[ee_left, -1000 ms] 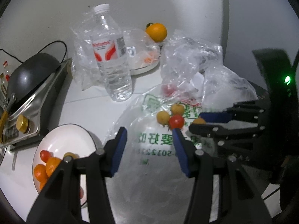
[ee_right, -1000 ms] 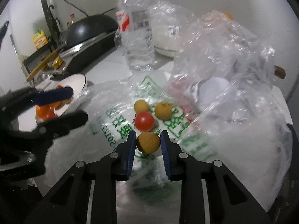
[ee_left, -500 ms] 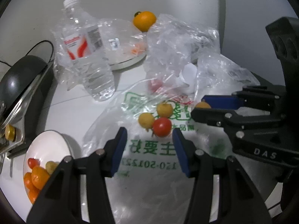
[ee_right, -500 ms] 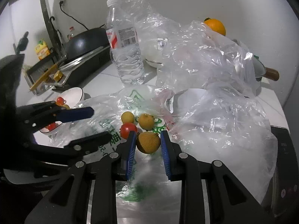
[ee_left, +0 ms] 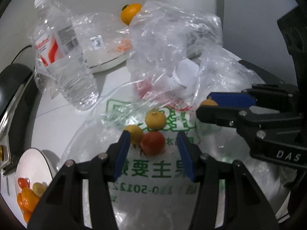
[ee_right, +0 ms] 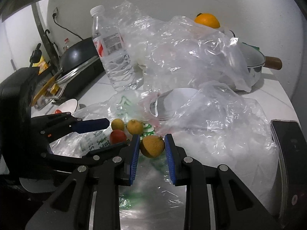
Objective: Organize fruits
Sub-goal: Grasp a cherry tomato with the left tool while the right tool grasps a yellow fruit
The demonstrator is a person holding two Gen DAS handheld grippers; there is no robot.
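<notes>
On printed bag (ee_left: 153,172): R gripper (ee_right: 151,146) clamped yellow fruit (ee_right: 152,146); L gripper (ee_left: 153,145) part-open, empty, tomato (ee_left: 153,143) between pads. Bottle (ee_left: 63,61), crumpled plastic (ee_left: 172,44) crowded behind.

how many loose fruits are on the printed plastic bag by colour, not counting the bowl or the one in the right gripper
yellow fruit: 2
red tomato: 1
total: 3
</notes>
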